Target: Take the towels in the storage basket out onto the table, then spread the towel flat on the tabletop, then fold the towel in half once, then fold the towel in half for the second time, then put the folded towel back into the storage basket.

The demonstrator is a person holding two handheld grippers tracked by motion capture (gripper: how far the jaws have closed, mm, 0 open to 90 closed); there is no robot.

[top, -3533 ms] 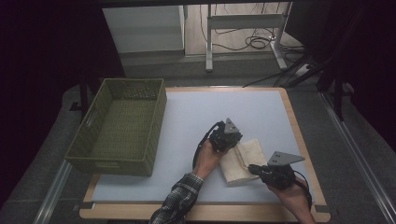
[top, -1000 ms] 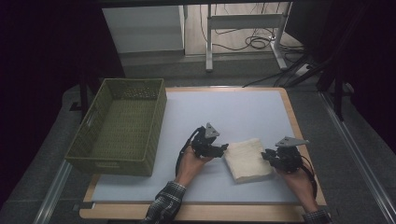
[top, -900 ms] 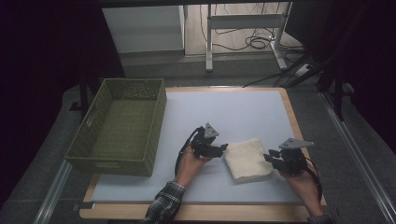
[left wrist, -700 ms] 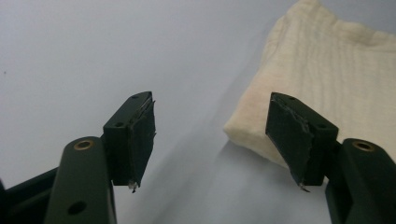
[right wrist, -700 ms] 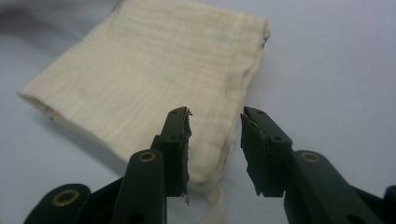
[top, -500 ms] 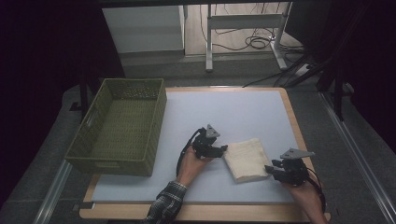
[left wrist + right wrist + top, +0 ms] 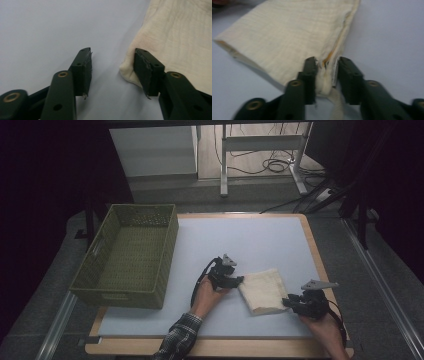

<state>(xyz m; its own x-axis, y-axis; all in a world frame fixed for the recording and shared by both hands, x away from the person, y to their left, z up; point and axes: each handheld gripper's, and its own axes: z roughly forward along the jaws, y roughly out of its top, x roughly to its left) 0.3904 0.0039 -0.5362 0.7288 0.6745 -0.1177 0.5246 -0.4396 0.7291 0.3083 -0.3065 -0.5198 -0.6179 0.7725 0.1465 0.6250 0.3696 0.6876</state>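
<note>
A folded cream towel (image 7: pixel 262 290) lies flat on the pale table (image 7: pixel 250 240), near its front. My left gripper (image 7: pixel 240 281) rests at the towel's left edge. In the left gripper view its jaws (image 7: pixel 112 72) have just been closing but still stand apart, and the towel's corner (image 7: pixel 180 37) pokes into the gap against the right jaw only. My right gripper (image 7: pixel 286 302) is at the towel's near right corner. Its jaws (image 7: pixel 325 72) have just been closing, and they pinch the layered edge of the towel (image 7: pixel 287 35) between them.
A green woven basket (image 7: pixel 120 292) stands on the table's left side, with nothing visible inside it. The table's wooden rim (image 7: pixel 215 347) runs along the front. Desk legs and cables lie on the floor beyond the far edge.
The right gripper slid toward the table's front along the towel's right side and closed on its near corner. The left gripper stayed at the towel's left edge. The towel lies where it was.
</note>
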